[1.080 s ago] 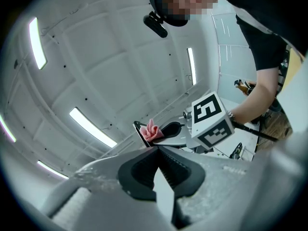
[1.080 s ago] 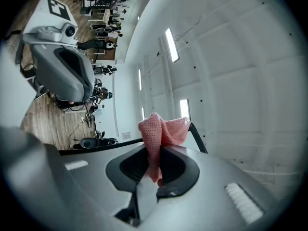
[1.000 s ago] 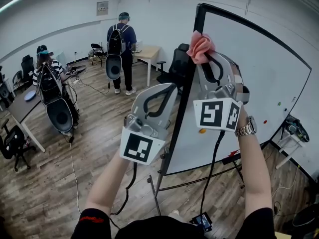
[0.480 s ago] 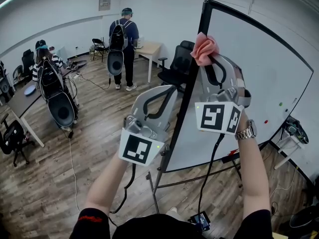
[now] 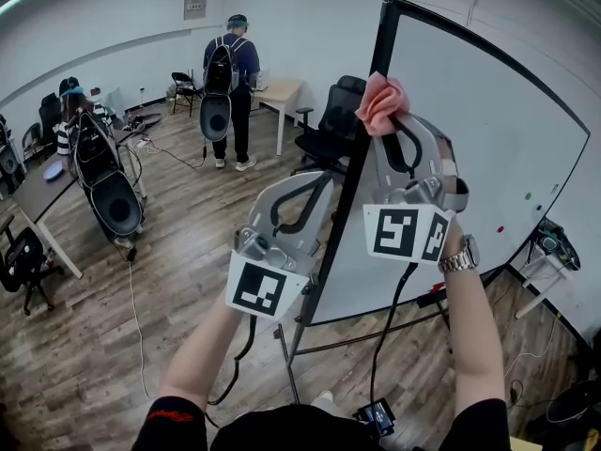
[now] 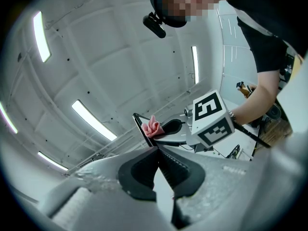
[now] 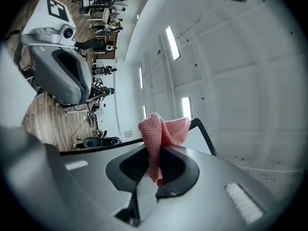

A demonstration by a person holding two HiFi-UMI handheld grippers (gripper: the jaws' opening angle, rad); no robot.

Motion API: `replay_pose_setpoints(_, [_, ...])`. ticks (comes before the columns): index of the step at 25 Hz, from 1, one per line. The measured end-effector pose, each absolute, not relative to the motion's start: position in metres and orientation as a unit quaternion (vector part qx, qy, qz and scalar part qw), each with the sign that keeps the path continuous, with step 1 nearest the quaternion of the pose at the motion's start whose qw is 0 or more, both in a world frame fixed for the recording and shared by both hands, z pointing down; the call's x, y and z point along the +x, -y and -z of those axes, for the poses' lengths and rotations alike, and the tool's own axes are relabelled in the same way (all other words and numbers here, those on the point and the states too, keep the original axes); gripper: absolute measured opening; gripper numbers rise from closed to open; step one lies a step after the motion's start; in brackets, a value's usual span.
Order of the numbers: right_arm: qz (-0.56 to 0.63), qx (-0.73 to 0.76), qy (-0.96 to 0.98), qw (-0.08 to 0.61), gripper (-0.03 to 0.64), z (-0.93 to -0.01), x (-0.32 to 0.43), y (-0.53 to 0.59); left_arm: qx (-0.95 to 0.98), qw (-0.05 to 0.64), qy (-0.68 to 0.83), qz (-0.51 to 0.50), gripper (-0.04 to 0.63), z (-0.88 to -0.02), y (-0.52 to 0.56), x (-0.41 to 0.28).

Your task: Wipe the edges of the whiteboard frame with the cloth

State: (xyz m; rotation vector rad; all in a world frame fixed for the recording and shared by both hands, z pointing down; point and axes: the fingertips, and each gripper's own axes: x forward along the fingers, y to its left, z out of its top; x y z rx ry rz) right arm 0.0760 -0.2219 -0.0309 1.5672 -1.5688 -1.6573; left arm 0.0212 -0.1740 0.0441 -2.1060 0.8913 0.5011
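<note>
The right gripper [image 7: 155, 170] is clenched on the pink cloth [image 7: 162, 128], which bunches out past the jaw tips so that soft fabric, not plastic, meets the frame [image 5: 377, 45]. In the head view the wad sits against the frame's black left edge, a little below its top left corner, with the gripper reaching in over the whiteboard [image 5: 488, 158] side. Held this high, the wipe looks to be on the upper stretch of this edge, and the long run down toward the stand seems not yet covered. The left gripper [image 5: 317, 181] hangs lower, just beside the same edge on its outer side, jaws closed together on nothing. It seems parked clear of the cloth's path rather than steadying the board. The board stands on the wooden floor [image 5: 169, 280], well apart from the desk [image 5: 282, 97] by the far wall, where a person [image 5: 225, 83] stands.
</note>
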Motion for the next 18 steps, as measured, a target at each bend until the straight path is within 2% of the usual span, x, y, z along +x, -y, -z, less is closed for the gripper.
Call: replay_pose_setpoints(18, [0.584,0.552,0.563,0.193,0.041,0.005,0.074,0.222,-0.838,0.375,-0.349,-0.188,0.002,-0.065,0.176,0.025])
